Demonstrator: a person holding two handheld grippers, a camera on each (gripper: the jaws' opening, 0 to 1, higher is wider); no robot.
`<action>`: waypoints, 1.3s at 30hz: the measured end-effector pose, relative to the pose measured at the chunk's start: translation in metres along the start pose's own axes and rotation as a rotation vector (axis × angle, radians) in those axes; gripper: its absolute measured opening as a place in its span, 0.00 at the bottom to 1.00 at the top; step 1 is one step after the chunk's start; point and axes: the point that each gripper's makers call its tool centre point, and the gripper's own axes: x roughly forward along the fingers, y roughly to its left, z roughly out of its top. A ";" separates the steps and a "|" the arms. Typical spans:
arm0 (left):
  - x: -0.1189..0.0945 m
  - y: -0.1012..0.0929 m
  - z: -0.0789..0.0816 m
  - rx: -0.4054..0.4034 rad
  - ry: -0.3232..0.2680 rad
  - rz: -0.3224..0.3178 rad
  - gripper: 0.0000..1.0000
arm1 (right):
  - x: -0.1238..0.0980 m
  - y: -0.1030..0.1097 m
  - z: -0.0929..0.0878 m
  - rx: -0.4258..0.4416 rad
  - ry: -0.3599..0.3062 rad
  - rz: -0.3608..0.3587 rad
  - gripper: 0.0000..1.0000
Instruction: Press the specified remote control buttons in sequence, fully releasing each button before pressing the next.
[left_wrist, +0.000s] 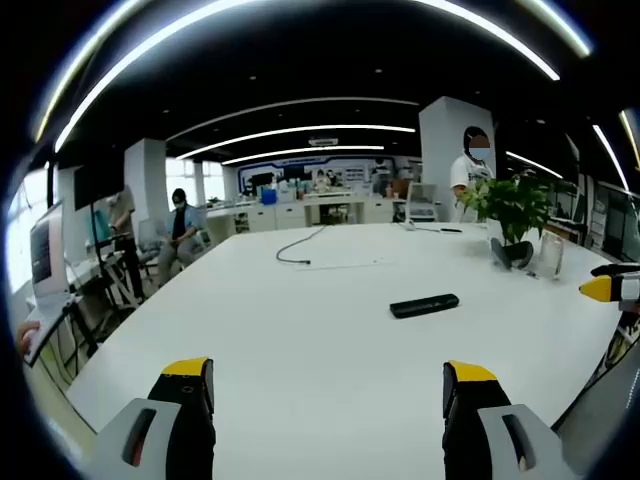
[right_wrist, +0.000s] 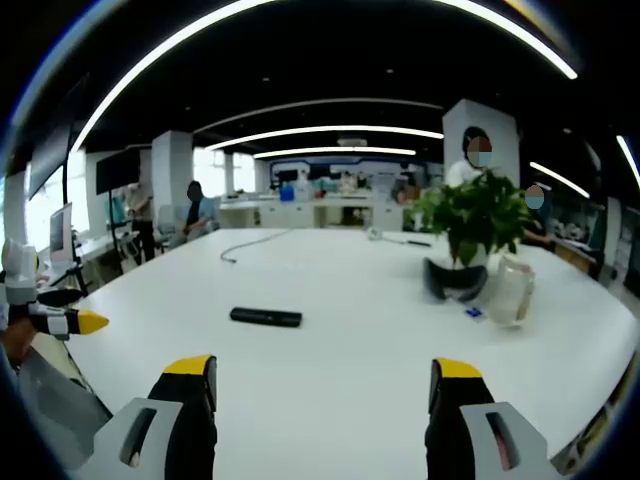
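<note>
Over to the left gripper view: the left gripper (left_wrist: 328, 385) hangs above the near edge of the white table (left_wrist: 300, 330), its yellow-tipped jaws spread wide with nothing between them. The black remote control (left_wrist: 424, 305) lies flat on the tabletop ahead and a little to the right of the jaws, well apart from them. Beyond it stands a potted plant (left_wrist: 512, 210) near the far right edge, and a dark cable (left_wrist: 297, 247) snakes across the far side of the table. At the right edge, the yellow tip of the right gripper (left_wrist: 605, 288) pokes into view. A person (left_wrist: 470, 170) stands behind the table, another sits off to the left.

Now the right gripper view: the right gripper (right_wrist: 322, 385) is likewise released, jaws wide and holding nothing, low over the table (right_wrist: 340, 340). The remote control (right_wrist: 265, 317) sits ahead and left of the jaws, untouched. The potted plant (right_wrist: 470, 225) rises to the right with a clear jar (right_wrist: 511, 290) just beside it. The left gripper (right_wrist: 70, 322) shows its yellow tip at the left edge.
</note>
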 end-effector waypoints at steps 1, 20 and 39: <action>0.000 0.000 0.000 0.000 0.002 0.000 0.98 | 0.000 0.000 0.000 -0.001 0.000 0.001 0.86; 0.002 -0.003 -0.004 0.019 0.020 -0.014 0.98 | 0.001 0.002 -0.004 -0.008 0.021 0.007 0.84; 0.004 -0.010 -0.009 0.046 0.046 -0.038 0.97 | 0.002 0.002 -0.005 -0.011 0.027 0.010 0.83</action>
